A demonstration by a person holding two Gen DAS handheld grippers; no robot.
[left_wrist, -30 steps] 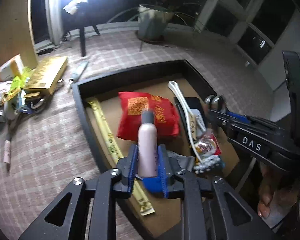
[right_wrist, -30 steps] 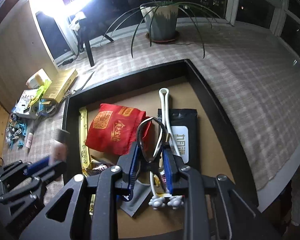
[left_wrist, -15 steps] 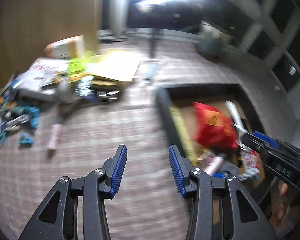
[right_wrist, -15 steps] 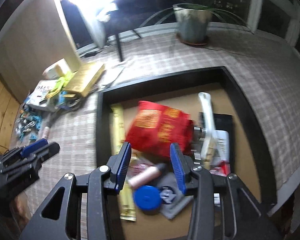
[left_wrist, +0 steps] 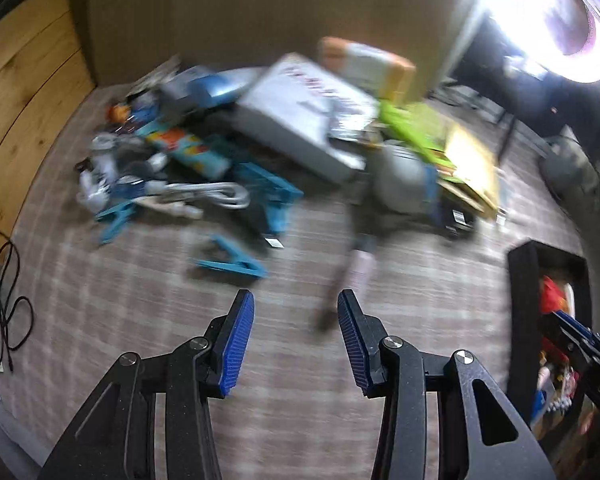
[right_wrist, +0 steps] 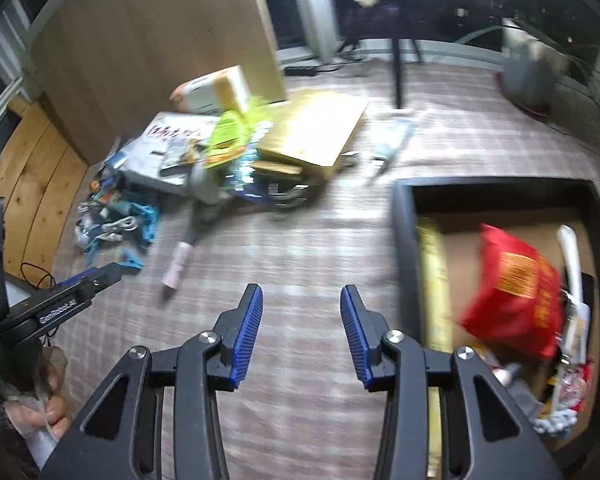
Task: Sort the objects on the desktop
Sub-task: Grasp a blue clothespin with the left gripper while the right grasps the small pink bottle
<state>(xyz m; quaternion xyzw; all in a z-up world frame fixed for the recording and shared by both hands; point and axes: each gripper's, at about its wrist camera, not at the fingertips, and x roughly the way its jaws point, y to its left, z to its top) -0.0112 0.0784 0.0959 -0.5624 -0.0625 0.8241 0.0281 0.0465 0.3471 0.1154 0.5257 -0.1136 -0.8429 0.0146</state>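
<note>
My left gripper (left_wrist: pixel 296 312) is open and empty above the checked tablecloth, facing a blurred pile of loose objects (left_wrist: pixel 284 128). A blue clip (left_wrist: pixel 232 266) and a pink tube (left_wrist: pixel 360 270) lie just beyond its fingers. My right gripper (right_wrist: pixel 301 306) is open and empty over the cloth, left of the black tray (right_wrist: pixel 404 248). The tray holds a red pouch (right_wrist: pixel 516 300), a yellow strip (right_wrist: pixel 432 280) and a white spoon (right_wrist: pixel 572 256). The pile (right_wrist: pixel 228 148) and the pink tube (right_wrist: pixel 178 260) lie ahead to the left. The left gripper also shows in the right wrist view (right_wrist: pixel 100 276).
A gold box (right_wrist: pixel 316 132) and a white carton (right_wrist: pixel 212 88) lie at the back of the pile. A plant pot (right_wrist: pixel 532 76) stands at the far right. Cables (left_wrist: pixel 4 280) and a power strip hang off the left edge. The tray shows at the right in the left wrist view (left_wrist: pixel 520 280).
The left gripper let go of the pink bottle in the tray, the right let go of the scissors; both opened and swung left toward the pile.
</note>
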